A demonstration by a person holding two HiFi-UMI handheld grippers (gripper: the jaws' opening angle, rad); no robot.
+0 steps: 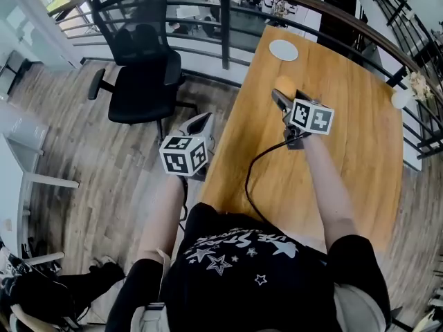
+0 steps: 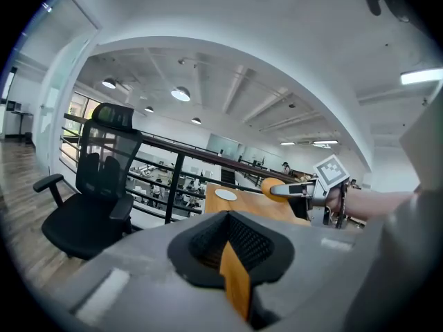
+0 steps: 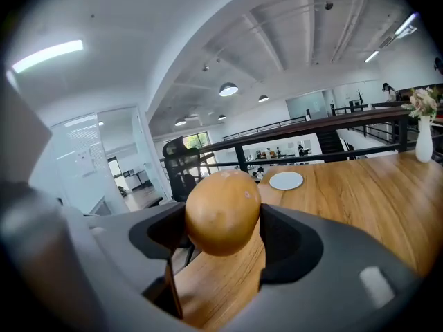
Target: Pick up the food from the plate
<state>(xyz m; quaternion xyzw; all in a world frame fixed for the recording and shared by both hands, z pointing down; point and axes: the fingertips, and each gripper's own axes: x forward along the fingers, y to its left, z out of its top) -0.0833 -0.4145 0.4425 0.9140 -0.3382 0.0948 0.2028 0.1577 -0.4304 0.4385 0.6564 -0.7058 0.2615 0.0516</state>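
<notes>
A round golden-brown piece of food [image 3: 223, 211] sits between the jaws of my right gripper [image 3: 223, 221], which is shut on it and holds it above the wooden table [image 1: 346, 158]. From the head view the food [image 1: 284, 85] shows at the tip of the right gripper [image 1: 282, 94], nearer to me than the white plate [image 1: 284, 50]. That plate [image 3: 286, 180] lies bare at the table's far end. My left gripper [image 1: 201, 122] hangs off the table's left edge over the floor, its jaws together and nothing in them [image 2: 232, 251].
A black office chair [image 1: 142, 68] stands left of the table by a dark railing [image 1: 225, 19]. A white vase with flowers [image 1: 405, 95] is at the table's right edge. A black cable [image 1: 252, 178] runs across the near tabletop.
</notes>
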